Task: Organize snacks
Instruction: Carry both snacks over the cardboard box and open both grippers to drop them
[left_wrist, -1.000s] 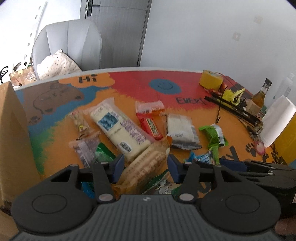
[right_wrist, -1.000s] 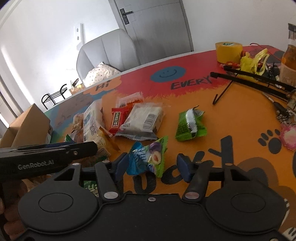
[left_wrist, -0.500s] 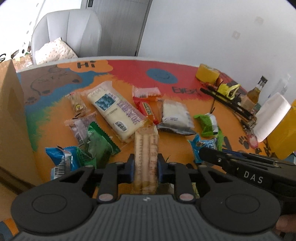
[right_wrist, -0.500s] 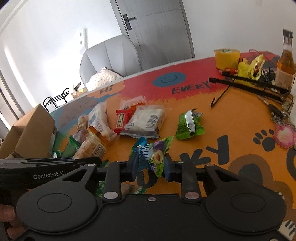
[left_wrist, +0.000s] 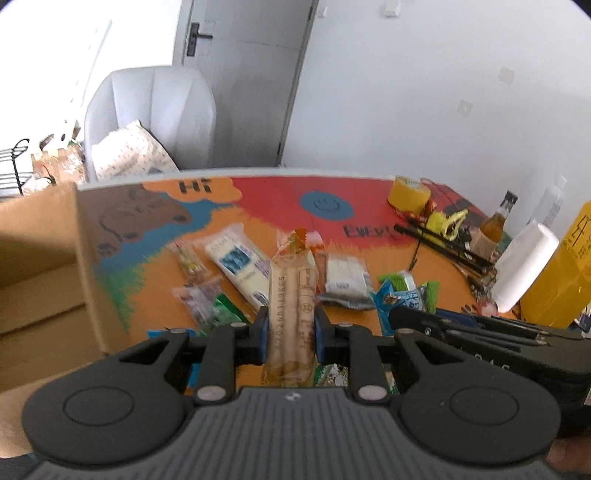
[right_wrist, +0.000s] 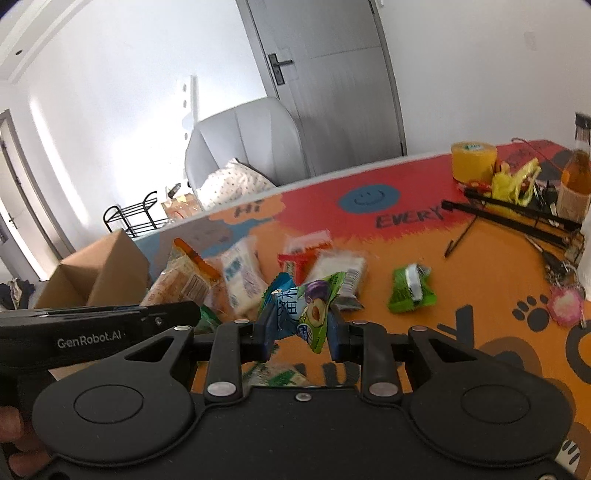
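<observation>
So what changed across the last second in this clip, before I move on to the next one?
Both tongs closed on a snack and lifted it: the left tongs on the long biscuit pack, the right tongs on the blue-green plum packet. Both packs now hang clear of the table. The other snacks, the cardboard box and the yellow tape roll stayed put.

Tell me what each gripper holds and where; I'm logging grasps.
Left gripper: biscuit pack, gripped near its lower end. Right gripper: plum candy packet, pinched across its middle.

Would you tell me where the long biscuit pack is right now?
In the left wrist view the biscuit pack is clamped upright in the left gripper, right of the cardboard box.
</observation>
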